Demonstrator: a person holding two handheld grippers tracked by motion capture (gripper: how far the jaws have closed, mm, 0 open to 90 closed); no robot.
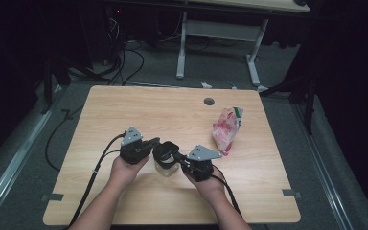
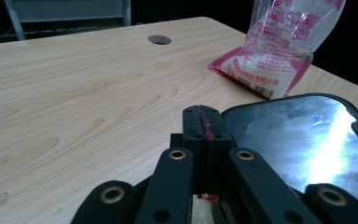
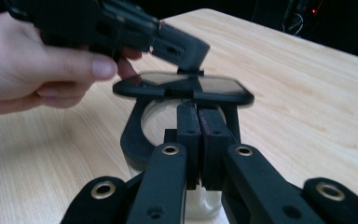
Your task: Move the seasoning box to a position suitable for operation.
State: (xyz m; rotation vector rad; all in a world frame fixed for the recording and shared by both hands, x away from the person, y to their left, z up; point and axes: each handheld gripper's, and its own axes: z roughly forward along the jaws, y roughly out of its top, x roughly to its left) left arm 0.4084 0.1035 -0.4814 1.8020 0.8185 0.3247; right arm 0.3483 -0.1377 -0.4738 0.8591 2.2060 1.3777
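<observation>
Jar: a small clear jar (image 1: 165, 166) with a black collar. It stands on the near middle of the table, right between my two grippers. In the right gripper view its clear wall (image 3: 154, 122) shows just past my own jaws.
Table: a light wooden top (image 1: 172, 115). The jar sits in its front half, and the bag lies off to the right.
Bag: a pink and white plastic bag (image 1: 226, 128), crumpled, lying on the table well apart from the jar. In the left gripper view (image 2: 279, 51) it rises beyond the lid.
Left hand: my left hand (image 1: 124, 167) is wrapped round the gripper body, fingers (image 3: 65, 63) curled under it.
Right hand: my right hand (image 1: 211, 184) grips from the other side of the jar.
Left gripper: my left gripper (image 1: 155, 142) comes in from the jar's left with its jaws pressed fully together. The tips (image 3: 186, 53) rest at the far edge of the lid. I cannot tell whether they pinch any of it.
Right gripper: my right gripper (image 1: 179, 160) comes in from the jar's right, jaws (image 3: 198, 112) also closed tight. The tips sit just under the near edge of the lid, against the collar. I cannot tell whether anything is caught between them.
Lid: a flat, shiny lid with a black rim (image 3: 191, 86), lying about level over the jar's mouth. It gleams just beside my left jaws (image 2: 298, 135).
Hole: a small round opening (image 1: 209, 101) in the table's far edge, above the bag.
</observation>
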